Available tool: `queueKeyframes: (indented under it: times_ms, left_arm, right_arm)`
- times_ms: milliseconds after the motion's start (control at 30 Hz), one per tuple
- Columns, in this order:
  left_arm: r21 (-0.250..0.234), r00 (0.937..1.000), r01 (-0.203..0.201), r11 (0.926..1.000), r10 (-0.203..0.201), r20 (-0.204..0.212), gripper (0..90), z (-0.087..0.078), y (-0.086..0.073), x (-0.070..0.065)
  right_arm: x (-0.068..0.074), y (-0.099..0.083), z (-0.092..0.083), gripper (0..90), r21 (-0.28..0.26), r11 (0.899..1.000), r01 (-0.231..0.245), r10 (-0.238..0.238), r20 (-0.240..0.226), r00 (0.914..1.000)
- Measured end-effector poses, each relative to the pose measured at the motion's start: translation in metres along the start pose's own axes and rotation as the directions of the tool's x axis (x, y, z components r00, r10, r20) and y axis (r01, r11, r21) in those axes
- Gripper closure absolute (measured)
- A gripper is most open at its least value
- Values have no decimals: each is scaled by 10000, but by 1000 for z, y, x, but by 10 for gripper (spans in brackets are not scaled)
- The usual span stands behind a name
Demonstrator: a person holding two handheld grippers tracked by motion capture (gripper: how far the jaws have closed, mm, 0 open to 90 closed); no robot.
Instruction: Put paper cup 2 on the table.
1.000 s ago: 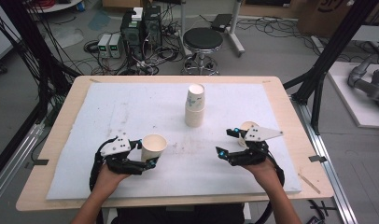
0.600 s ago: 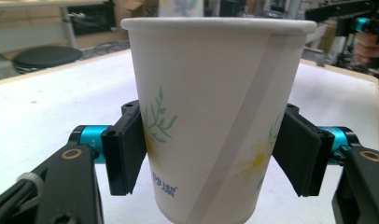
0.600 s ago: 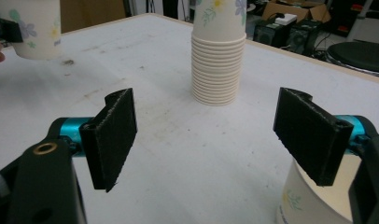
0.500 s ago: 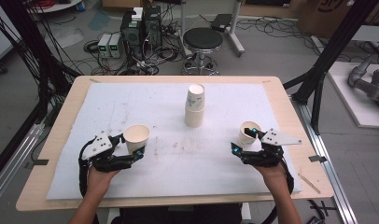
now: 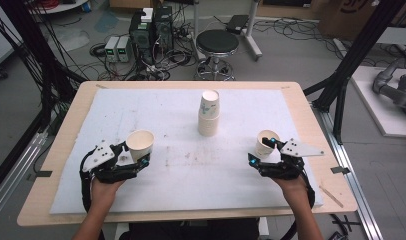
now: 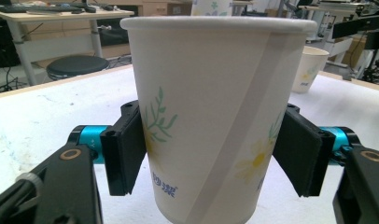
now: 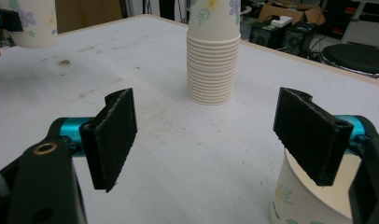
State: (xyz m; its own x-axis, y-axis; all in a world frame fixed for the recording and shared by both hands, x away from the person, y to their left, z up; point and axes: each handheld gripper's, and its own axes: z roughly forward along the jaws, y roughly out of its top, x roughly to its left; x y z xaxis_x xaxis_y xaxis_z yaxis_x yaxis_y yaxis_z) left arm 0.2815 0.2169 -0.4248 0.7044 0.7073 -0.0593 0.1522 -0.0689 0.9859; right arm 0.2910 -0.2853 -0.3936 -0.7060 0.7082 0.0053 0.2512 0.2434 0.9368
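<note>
cups (image 5: 140, 144) apart — right gripper (image 5: 263, 150) freed

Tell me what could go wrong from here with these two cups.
The left gripper clamps the left cup by its thin paper wall; a harder squeeze could buckle it. The right gripper stands open with the right cup under one jaw, not between them, so a careless move may tip it. The stack stands tall between the hands; a sweep across the table could topple it.
</note>
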Motion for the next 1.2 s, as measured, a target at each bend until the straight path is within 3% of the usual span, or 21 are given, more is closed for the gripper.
queueKeyframes:
  times_ms: [333,600,800,1000,1033,1100,1200]
  left_arm:
    - [-295,9988,195,9994,-208,-441,311,-4,-2,13]
    - [-503,9920,471,9976,-526,-1149,314,2,-6,35]
    - [76,9830,450,9990,-429,-1785,313,9,-14,49]
    - [587,9780,738,9955,-607,-1994,313,18,-21,58]
    - [945,9756,729,9929,-514,-2132,313,21,-23,58]
    - [1090,9739,787,9909,-530,-2209,313,22,-24,58]
    - [1753,9672,617,9826,-155,-2536,315,25,-22,55]
  right_arm:
    - [3,1,2,222,12,10000,17,-17,-82,10000]
    - [7,-3,2,222,142,9998,131,-127,-237,9996]
    - [9,-3,3,222,196,9996,209,-204,-291,9994]
    - [9,-2,3,222,191,9995,234,-228,-325,9992]
    - [9,-2,4,222,212,9995,218,-212,-316,9993]
    - [9,-2,4,222,217,9995,229,-222,-343,9992]
    - [10,-2,4,222,242,9994,260,-252,-345,9991]
